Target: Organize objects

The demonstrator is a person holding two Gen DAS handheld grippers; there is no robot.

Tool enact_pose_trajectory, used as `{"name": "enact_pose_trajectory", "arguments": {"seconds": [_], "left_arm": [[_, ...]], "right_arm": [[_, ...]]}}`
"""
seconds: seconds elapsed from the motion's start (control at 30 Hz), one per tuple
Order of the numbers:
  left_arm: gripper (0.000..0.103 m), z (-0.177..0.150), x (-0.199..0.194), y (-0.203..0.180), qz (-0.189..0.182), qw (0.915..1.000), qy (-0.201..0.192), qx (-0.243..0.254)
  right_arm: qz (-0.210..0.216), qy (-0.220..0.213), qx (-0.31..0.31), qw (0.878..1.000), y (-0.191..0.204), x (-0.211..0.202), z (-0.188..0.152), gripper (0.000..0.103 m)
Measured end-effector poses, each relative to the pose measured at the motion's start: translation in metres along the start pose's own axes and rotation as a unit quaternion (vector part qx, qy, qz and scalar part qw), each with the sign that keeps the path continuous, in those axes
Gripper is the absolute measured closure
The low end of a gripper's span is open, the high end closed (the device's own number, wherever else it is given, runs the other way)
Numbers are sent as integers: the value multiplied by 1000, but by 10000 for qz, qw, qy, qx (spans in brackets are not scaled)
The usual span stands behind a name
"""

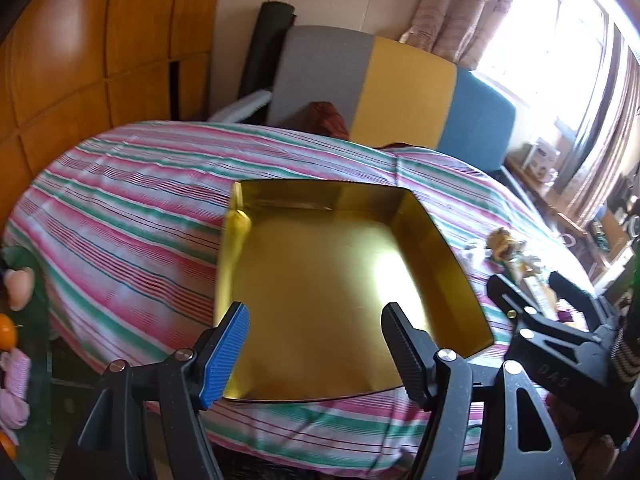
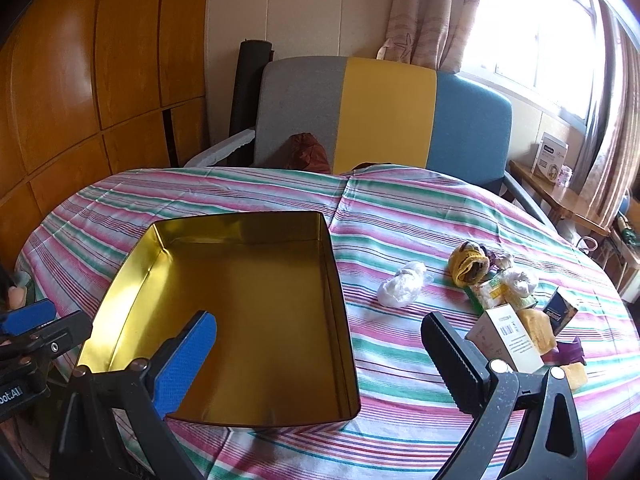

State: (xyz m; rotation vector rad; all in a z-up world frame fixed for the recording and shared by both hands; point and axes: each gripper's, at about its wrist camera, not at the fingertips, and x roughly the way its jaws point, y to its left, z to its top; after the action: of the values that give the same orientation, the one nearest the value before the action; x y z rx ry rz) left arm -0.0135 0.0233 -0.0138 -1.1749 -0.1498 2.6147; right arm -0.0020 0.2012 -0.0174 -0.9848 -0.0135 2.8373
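An empty gold tin box (image 1: 320,248) (image 2: 248,280) lies open on the table with the striped cloth (image 1: 140,208) (image 2: 400,208). My left gripper (image 1: 316,316) hovers open above the tin's near edge, nothing between its fingers. My right gripper (image 2: 318,320) is spread wide open over the tin's right wall, also empty; in the left wrist view the right gripper (image 1: 526,284) shows to the right of the tin. Right of the tin lie a crumpled white bag (image 2: 402,282), a yellow rolled cloth (image 2: 470,264), a white carton (image 2: 506,336), a yellow sponge (image 2: 538,328) and a dark blue box (image 2: 560,312).
A chair with a grey, yellow and blue back (image 2: 384,112) stands behind the table. Wooden cupboards (image 2: 80,80) fill the left wall. A side table with boxes (image 2: 552,160) sits under the window. An orange (image 1: 6,336) and pink items (image 1: 16,368) lie off the table's left.
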Motion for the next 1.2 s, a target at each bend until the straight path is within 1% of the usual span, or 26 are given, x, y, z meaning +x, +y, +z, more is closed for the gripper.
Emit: {"name": "enact_pose_trajectory", "arguments": {"seconds": [0.07, 0.17, 0.23, 0.33, 0.47, 0.53, 0.63, 0.67, 0.77, 0.83, 0.87, 0.93, 1.0, 1.07, 1.13, 1.2], "left_arm": [[33, 1, 3, -6, -150, 9999, 43, 38], [33, 3, 8, -14, -166, 9997, 69, 181], [33, 6, 14, -23, -151, 9992, 151, 336], [33, 9, 23, -34, -318, 9978, 342, 472], [33, 13, 32, -53, -572, 9950, 528, 632], [30, 17, 34, -67, -631, 9932, 555, 809], [29, 21, 39, -86, -760, 9902, 656, 972], [29, 23, 43, -93, -788, 9887, 719, 1050], [29, 27, 55, -116, -1049, 9820, 1006, 1207], [29, 31, 64, -135, -1262, 9761, 1148, 1343], [29, 31, 66, -143, -1290, 9747, 1166, 1402], [31, 34, 76, -161, -1153, 9720, 1217, 1647], [31, 38, 88, -178, -1224, 9669, 1292, 1827], [32, 42, 105, -198, -1203, 9611, 1372, 2074], [36, 43, 116, -211, -1204, 9559, 1374, 2297], [38, 46, 131, -226, -1176, 9487, 1431, 2563]], "right_arm": [[-9, 7, 23, 10000, -3, 1, 0, 0], [-4, 71, 58, 10000, -11, 4, 0, 0], [-64, 96, 117, 9999, -23, 6, 0, 0], [-212, 149, 251, 9993, -50, 8, 1, 0], [-595, 193, 471, 9969, -101, 7, 6, 0], [-795, 196, 720, 9940, -138, 5, 10, 0], [-1147, 159, 1153, 9866, -192, 5, 9, 0], [-1208, 167, 1287, 9842, -208, 7, 7, 0], [-1333, 232, 1732, 9756, -254, 16, -5, 0], [-1287, 249, 2037, 9702, -269, 18, -12, 0], [-1233, 242, 2213, 9671, -275, 19, -16, 0], [-1024, 326, 2684, 9573, -289, 24, -23, 0], [-838, 331, 2939, 9516, -294, 26, -24, 0], [-804, 311, 2963, 9512, -294, 25, -24, 0], [-711, 303, 2978, 9515, -293, 25, -23, 0], [-639, 315, 2953, 9528, -292, 25, -23, 0]]}}
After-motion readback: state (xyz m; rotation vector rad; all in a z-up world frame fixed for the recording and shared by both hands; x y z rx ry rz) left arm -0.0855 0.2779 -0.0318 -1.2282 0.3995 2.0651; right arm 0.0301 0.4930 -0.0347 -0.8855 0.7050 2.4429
